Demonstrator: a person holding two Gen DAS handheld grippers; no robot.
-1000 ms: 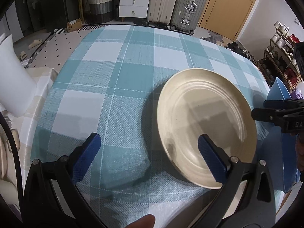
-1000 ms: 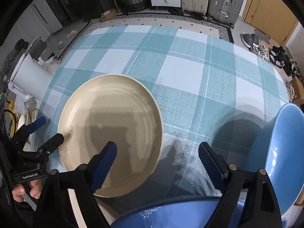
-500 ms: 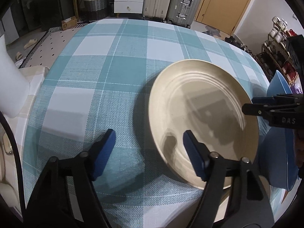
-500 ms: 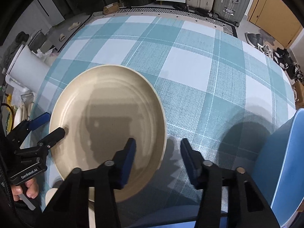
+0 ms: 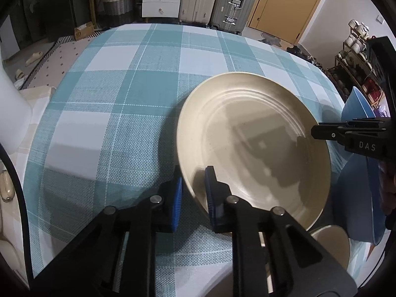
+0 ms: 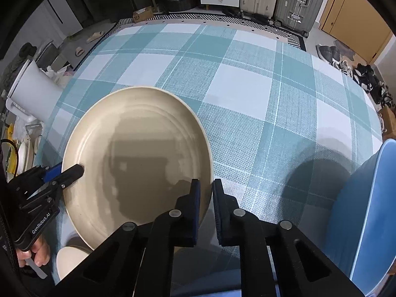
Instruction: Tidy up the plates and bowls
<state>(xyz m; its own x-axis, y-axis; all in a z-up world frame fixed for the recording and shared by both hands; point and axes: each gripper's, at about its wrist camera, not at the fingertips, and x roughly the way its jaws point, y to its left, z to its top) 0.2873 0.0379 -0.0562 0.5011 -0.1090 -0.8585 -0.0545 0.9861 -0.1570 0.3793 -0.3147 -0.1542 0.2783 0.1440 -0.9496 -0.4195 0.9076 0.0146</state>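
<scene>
Gripping one cream plate (image 5: 252, 146) (rim): two tools.

The underside of the cream plate (image 5: 252, 146) does not show in either view, so I cannot tell if it touches the checked tablecloth (image 6: 247, 91). The blue bowl (image 6: 366, 212) is cut by the right and bottom edge of the right wrist view. A smaller cream dish (image 6: 71, 259) shows only a part under the plate. The right gripper (image 5: 315, 132) appears from the side in the left wrist view, its fingertips hard to separate.
</scene>
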